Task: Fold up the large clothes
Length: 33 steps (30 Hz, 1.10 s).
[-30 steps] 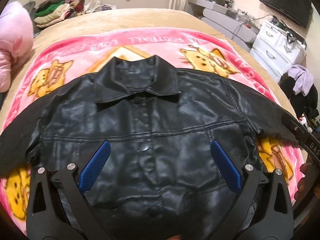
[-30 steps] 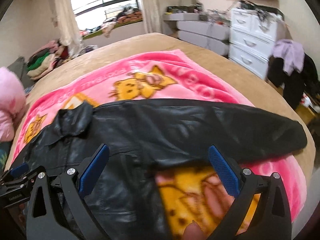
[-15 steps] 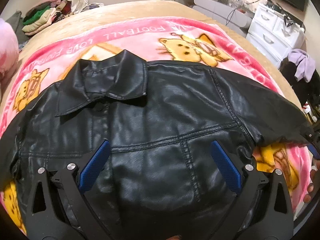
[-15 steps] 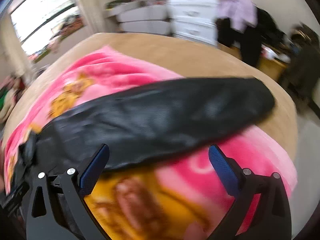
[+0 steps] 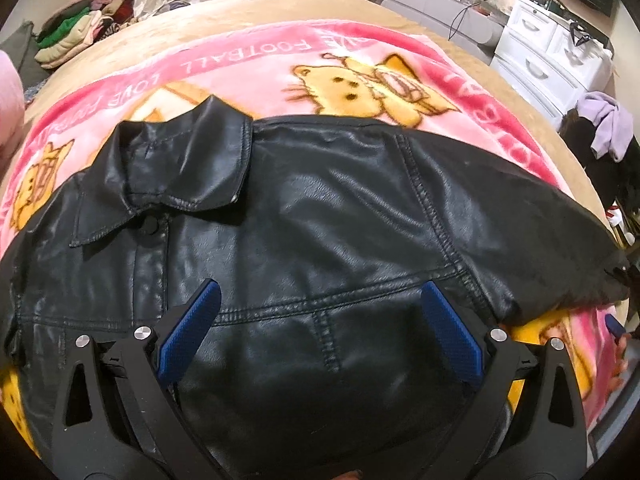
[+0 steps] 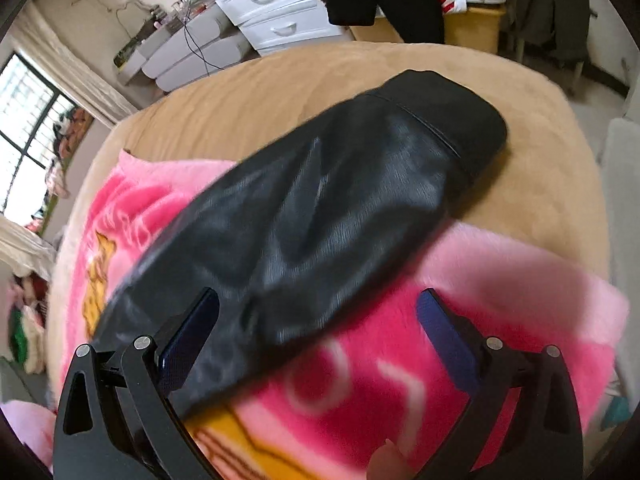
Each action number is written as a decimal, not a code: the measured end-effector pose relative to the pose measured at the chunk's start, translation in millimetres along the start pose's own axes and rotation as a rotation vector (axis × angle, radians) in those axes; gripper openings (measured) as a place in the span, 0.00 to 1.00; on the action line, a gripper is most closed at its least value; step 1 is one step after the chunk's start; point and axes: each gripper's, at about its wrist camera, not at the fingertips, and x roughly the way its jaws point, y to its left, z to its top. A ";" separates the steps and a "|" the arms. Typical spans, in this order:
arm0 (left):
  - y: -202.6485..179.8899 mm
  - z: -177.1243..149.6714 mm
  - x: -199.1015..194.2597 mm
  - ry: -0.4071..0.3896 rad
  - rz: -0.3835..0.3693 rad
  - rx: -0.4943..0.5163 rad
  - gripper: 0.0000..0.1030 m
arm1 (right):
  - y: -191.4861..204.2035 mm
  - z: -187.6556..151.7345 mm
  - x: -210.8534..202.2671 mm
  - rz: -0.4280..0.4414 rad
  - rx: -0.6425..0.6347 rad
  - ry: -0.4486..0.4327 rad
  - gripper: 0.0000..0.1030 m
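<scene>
A black leather jacket [image 5: 320, 240] lies mid-frame on a pink blanket [image 5: 248, 60] whose upside-down lettering reads "LOVE FOOTBALL", both the left hand-held gripper [image 5: 320, 328] and the right hand-held gripper [image 6: 318, 328] released, grasping nothing.

Glossy black jacket [image 5: 320, 240]; pink blanket [image 5: 248, 60] with yellow cartoon animals, perhaps cats; tan bedcover [image 6: 280, 92].

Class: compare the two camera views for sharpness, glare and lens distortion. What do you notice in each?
Left wrist view: sharp, soft sheen on the black jacket, fisheye bending the bed edges. Right wrist view: motion-blurred, sleeve and pink blanket smeared, bright window overexposed.
</scene>
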 end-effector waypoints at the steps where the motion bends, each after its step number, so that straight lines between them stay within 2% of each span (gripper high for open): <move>1: -1.6 2.1 -1.6 -0.006 -0.002 0.004 0.91 | -2.8 4.7 3.3 0.009 0.013 -0.001 0.96; 6: -4.7 9.2 -5.3 -0.014 -0.009 0.008 0.91 | -15.0 21.6 12.9 0.062 0.076 0.009 0.96; 8: -4.3 11.0 -6.6 -0.015 -0.011 0.006 0.91 | -13.1 26.8 11.3 0.119 0.059 -0.018 0.91; 9: -4.4 11.5 -9.0 -0.013 -0.018 0.005 0.91 | -9.9 29.6 9.5 0.139 0.040 -0.045 0.66; 10: -4.7 11.6 -10.9 -0.016 -0.026 0.005 0.91 | -7.6 32.4 8.5 0.113 0.021 -0.068 0.37; 11: -5.2 11.7 -13.9 -0.023 -0.036 0.006 0.91 | -6.7 34.1 8.4 0.109 0.014 -0.078 0.29; 13: -5.3 12.3 -19.3 -0.036 -0.045 0.006 0.91 | -8.0 36.4 10.0 0.158 0.018 -0.081 0.18; 17: -3.8 15.1 -25.7 -0.047 -0.057 -0.001 0.91 | 2.1 37.7 -4.3 0.241 -0.017 -0.125 0.15; 22: 4.5 16.0 -37.8 -0.068 -0.072 -0.007 0.91 | 38.8 33.3 -37.7 0.392 -0.121 -0.216 0.12; 25: 14.0 15.2 -45.1 -0.075 -0.071 -0.005 0.91 | 55.8 28.2 -54.5 0.487 -0.169 -0.239 0.12; 33: 52.0 18.0 -73.2 -0.137 -0.035 0.003 0.91 | 115.3 -2.4 -85.3 0.590 -0.374 -0.272 0.12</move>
